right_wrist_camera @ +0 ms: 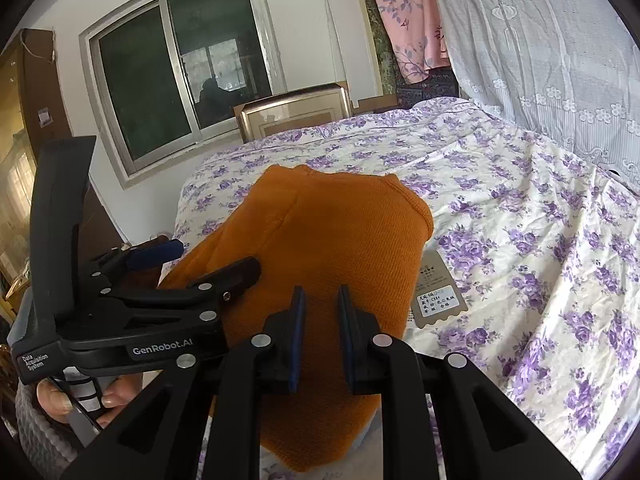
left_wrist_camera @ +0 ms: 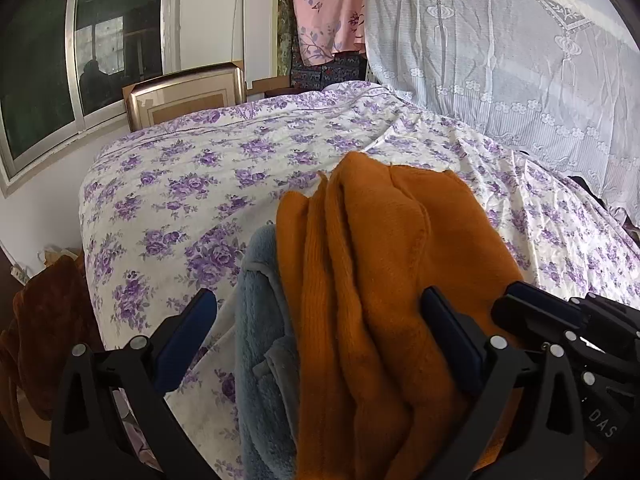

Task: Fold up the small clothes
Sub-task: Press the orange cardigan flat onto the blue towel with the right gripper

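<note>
Blue fleece (left_wrist_camera: 260, 320) mostly under orange sweater (left_wrist_camera: 380, 280); tag (right_wrist_camera: 438, 296) print unreadable.

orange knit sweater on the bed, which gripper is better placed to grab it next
Left, probably. The left gripper is wide open with the orange knit sweater between its fingers; the right gripper hovers over it, nearly closed.

Orange garment (right_wrist_camera: 328, 240): fine ribbed knit cloth, matt and slightly fuzzy, with a stiff paper hang tag (right_wrist_camera: 438, 294) of smooth grey-beige finish. Blue garment (left_wrist_camera: 260, 320): plush fleece cloth, soft and deep-napped. Bedspread (left_wrist_camera: 180, 184): quilted cotton-like cloth, matt and creased; left gripper (left_wrist_camera: 316, 340) and right gripper (right_wrist_camera: 320, 336): matt black plastic, silvery metal pins, smooth blue pads (left_wrist_camera: 184, 344).
</note>
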Demonstrator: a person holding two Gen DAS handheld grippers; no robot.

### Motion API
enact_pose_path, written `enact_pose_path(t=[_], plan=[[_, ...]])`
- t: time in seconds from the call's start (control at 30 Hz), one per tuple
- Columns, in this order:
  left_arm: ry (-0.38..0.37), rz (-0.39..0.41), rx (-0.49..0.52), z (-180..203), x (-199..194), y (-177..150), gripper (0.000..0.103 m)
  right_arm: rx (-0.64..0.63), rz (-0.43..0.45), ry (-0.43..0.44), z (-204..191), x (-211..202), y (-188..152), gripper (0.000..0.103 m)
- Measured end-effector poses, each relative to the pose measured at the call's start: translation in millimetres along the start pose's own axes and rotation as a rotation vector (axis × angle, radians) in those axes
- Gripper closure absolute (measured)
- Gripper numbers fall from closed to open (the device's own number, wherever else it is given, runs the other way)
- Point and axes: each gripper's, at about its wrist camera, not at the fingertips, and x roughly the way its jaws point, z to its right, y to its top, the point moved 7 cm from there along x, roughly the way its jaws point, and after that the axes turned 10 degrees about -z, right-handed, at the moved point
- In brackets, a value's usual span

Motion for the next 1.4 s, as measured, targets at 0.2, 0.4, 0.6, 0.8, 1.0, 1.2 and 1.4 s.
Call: enact_pose_path(t=[0.2,0.4,0.6,0.8,1.0,1.2,1.4], plan=[[-0.005,0.015,0.018,4,-12,-6,0.004,0.011,-0.008,0.006,2,-8,-4,0.084],[-0.009,0.02,0.012,2,-21,-12,0.004,0.01,0.009,0.013,-2,-24,-9,0.078],[-0.072,0.023,0.005,-4,-34,-24,0.004,-0.003,0.0,0.018,-4,-36,-18,0.078],[-0.056,0.003,0.013,-3,-36,-31,0.004,-0.015,-0.03,0.012,-4,-24,-23,0.076],[-0.123,-0.09,-0.098,-12,-25,-36,0.004,-0.052,-0.044,0.022,-13,-18,-20,0.063],[-0.154,-0.125,-0.095,-10,-33,-36,0.004,-0.083,-0.063,0.061,-14,-15,-16,0.06],[-0.033,-0.096,-0.077,-5,-47,-35,0.004,-0.088,-0.083,0.133,-9,-15,-14,0.059]])
